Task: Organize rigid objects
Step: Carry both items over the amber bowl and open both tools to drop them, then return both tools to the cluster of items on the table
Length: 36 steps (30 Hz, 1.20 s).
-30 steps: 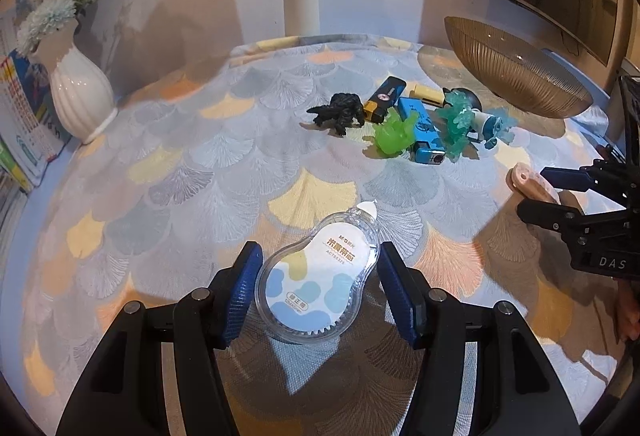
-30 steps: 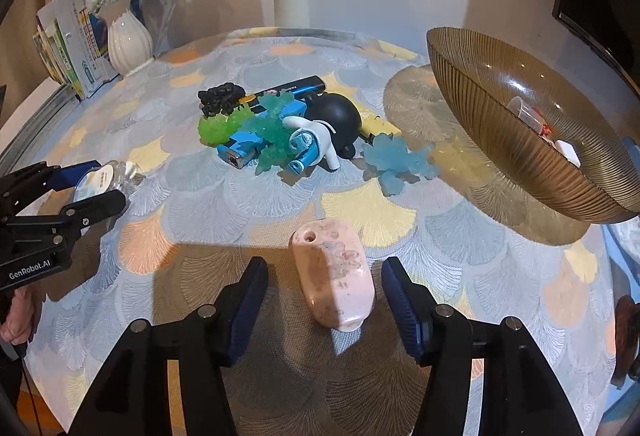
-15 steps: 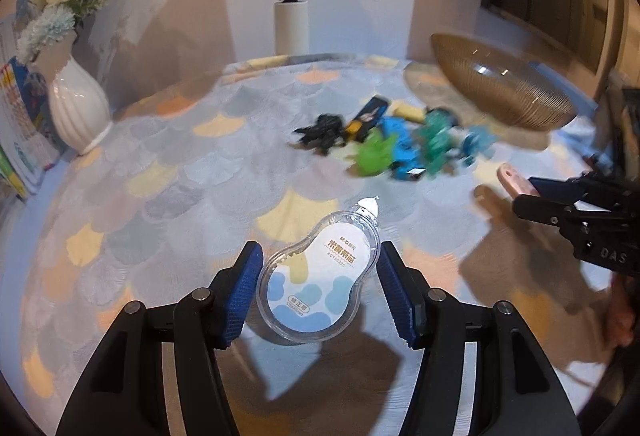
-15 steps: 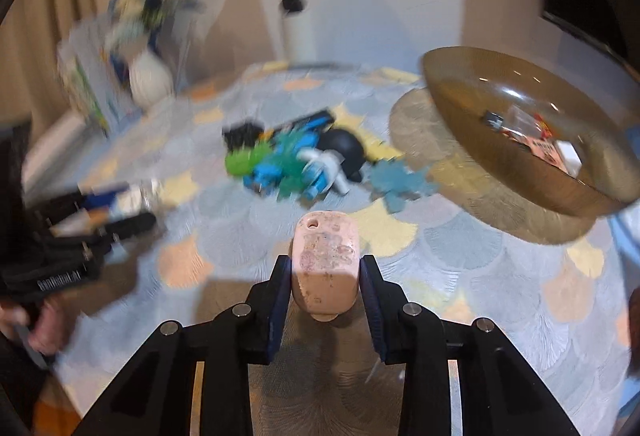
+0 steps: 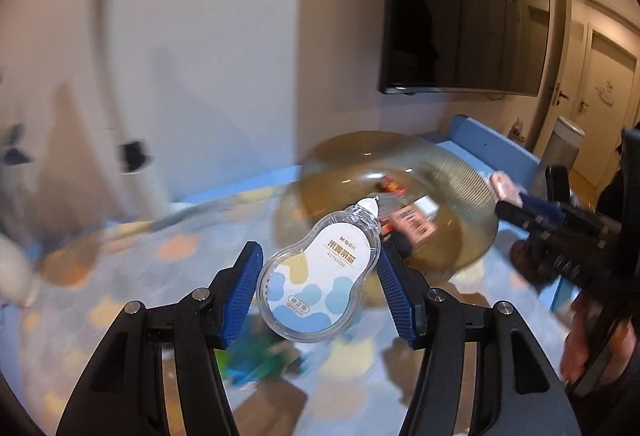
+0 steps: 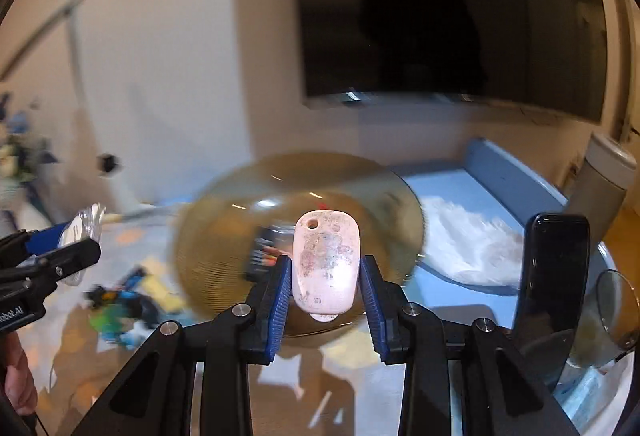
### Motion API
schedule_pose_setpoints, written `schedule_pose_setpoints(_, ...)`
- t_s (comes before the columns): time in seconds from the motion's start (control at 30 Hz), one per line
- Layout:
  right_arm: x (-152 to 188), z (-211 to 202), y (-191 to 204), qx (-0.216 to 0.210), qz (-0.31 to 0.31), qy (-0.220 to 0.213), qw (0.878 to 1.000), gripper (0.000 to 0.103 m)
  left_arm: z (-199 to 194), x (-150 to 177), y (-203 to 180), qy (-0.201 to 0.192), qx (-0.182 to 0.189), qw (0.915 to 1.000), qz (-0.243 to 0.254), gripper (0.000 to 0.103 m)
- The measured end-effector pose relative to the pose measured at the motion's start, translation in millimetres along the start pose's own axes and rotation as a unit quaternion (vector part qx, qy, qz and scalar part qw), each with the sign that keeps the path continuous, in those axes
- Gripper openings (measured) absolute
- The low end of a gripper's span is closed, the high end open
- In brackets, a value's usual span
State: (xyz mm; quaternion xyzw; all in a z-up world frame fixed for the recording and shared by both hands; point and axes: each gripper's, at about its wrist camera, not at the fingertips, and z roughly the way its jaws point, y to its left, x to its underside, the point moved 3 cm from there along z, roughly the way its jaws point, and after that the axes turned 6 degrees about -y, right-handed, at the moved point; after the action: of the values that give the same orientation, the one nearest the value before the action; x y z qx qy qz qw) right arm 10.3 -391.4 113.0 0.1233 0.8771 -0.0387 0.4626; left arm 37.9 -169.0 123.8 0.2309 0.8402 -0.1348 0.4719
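Left tool [image 5: 318,286] clamped the clear correction-tape case [image 5: 320,278], its long axis pointing nose-first at the amber bowl [image 5: 460,196] just beyond. Right tool [image 6: 325,284] was shut on the pink oblong piece [image 6: 325,264], upright, bowl [image 6: 224,236] directly ahead and nearer. Both tools were tilted downward over the desk [image 5: 120,276]; loose toys [image 6: 116,310] lay left of the bowl.

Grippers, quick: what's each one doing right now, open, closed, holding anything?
Left gripper: closed on the clear correction tape dispenser, lifted off the table.
Right gripper: closed on the pink oval case, in front of the amber bowl.
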Motion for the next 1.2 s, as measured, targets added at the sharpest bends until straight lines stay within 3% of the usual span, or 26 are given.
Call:
schedule_pose_setpoints(0.2, -1, 29, -10, 0.03, -0.001, 0.037, 0.999, 0.034, 74, -13, -34, 0.04, 0.029, 0.9985, -0.025, 0.057)
schedule_pose_setpoints(0.27, -2, 34, -11, 0.041, -0.006, 0.046, 0.998, 0.045, 87, -13, -41, 0.044, 0.035, 0.9982, -0.022, 0.068)
schedule_pose_setpoints(0.33, -1, 26, -18, 0.034, 0.002, 0.033, 0.999, 0.045, 91, -13, -43, 0.045, 0.031, 0.9983, -0.021, 0.068)
schedule_pose_setpoints(0.53, -4, -10, -9, -0.021, 0.03, 0.009, 0.999, 0.049, 44, -20, -12, 0.004, 0.016, 0.9995, -0.025, 0.073)
schedule_pose_setpoints(0.73, 8, -44, 64, -0.123, 0.005, 0.004, 0.992, 0.058, -39, -11, 40, -0.041, -0.03, 0.9973, -0.053, 0.074)
schedule_pose_setpoints(0.83, 38, -41, 104, -0.169, -0.012, 0.033, 0.985, 0.058, -71, 11, 65, -0.041, -0.066, 0.995, -0.062, 0.074)
schedule_pose_setpoints(0.93, 75, -22, 128, -0.19, -0.016, 0.08, 0.978, 0.058, -84, 53, 91, -0.018, -0.095, 0.9916, -0.085, 0.074)
schedule_pose_setpoints(1.07, 116, 4, 139, -0.222, 0.0, 0.147, 0.964, 0.058, -71, 125, 122, 0.039, -0.132, 0.9833, -0.119, 0.074)
schedule_pose_setpoints(1.2, 121, 7, 139, -0.201, -0.009, 0.145, 0.969, 0.058, -48, 169, 134, 0.08, -0.155, 0.9778, -0.117, 0.074)
